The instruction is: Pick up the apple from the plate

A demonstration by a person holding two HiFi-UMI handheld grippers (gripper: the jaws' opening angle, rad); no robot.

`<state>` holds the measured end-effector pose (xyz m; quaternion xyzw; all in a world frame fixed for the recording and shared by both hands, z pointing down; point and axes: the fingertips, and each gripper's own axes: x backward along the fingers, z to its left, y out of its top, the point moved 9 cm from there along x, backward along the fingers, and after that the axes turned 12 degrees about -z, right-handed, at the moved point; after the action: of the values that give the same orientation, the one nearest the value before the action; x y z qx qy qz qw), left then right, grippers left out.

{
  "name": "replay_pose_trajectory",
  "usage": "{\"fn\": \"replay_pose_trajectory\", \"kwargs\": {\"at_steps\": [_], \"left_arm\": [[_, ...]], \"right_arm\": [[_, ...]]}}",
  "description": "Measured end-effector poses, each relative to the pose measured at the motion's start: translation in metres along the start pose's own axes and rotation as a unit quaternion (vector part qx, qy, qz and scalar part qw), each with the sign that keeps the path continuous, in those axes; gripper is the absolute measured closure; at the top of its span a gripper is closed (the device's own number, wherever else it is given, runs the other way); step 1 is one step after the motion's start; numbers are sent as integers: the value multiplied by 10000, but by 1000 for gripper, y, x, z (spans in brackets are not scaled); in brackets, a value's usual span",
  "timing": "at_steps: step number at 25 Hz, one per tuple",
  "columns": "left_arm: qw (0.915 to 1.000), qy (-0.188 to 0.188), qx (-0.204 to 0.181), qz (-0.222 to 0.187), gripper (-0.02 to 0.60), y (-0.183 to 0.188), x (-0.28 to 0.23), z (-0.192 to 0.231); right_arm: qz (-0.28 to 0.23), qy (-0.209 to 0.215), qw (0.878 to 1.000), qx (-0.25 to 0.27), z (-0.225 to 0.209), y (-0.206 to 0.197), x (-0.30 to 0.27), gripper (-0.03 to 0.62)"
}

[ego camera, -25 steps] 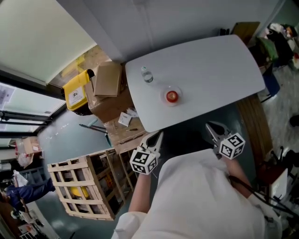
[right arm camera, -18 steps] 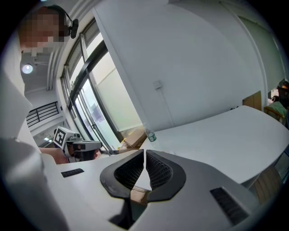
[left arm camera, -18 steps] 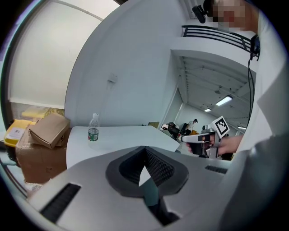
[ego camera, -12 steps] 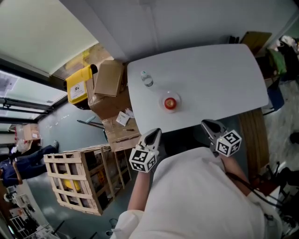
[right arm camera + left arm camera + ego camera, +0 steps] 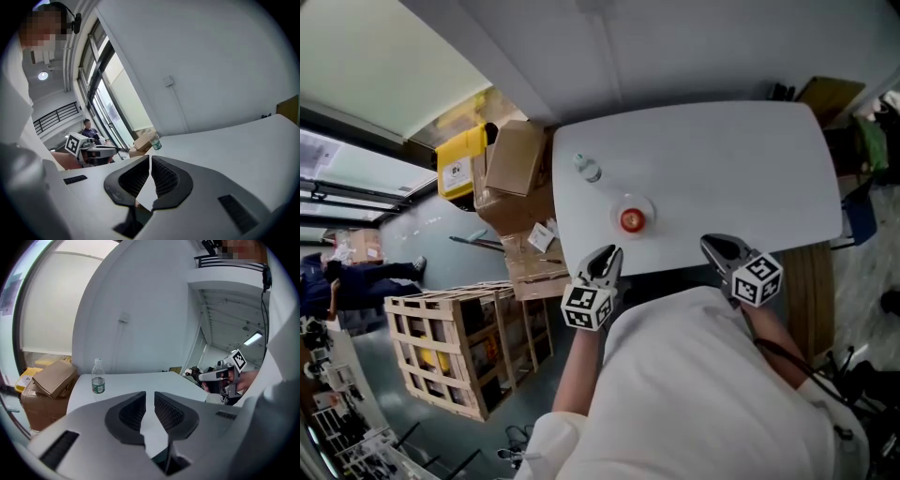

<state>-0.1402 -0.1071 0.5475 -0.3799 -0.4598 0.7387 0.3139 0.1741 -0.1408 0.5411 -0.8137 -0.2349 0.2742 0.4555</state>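
Meanwhile, the apple [image 5: 631,220] rests on its plate [image 5: 644,202] on the counter [image 5: 722,159], ahead of and between the left claw [image 5: 607,257] and the right claw [image 5: 714,247]. The left claw, empty, has just been opening; the right claw is clenched, empty.

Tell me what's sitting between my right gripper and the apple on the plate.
Nothing: in the head view, only bare white table separates the right gripper from the apple on its plate.

Tally of objects by kind, counted from above.
One white table [image 5: 722,169] bearing one plate [image 5: 649,205], one red apple [image 5: 631,220], one clear bottle [image 5: 587,168]; alongside, two cardboard boxes [image 5: 514,157], one yellow case [image 5: 461,164], one slatted wooden crate [image 5: 450,347].
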Motion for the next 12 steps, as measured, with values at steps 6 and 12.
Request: {"fn": "replay_pose_trajectory", "kwargs": {"at_steps": [6,12], "left_arm": [[9984,262,55,489,473,-23,-39,8],[9938,488,17,1000,407,-48,-73,18]], "right_arm": [[186,135,9997,-126,-33,4,-1,556],[325,189,9990,-241,-50,5,-2,556]]}}
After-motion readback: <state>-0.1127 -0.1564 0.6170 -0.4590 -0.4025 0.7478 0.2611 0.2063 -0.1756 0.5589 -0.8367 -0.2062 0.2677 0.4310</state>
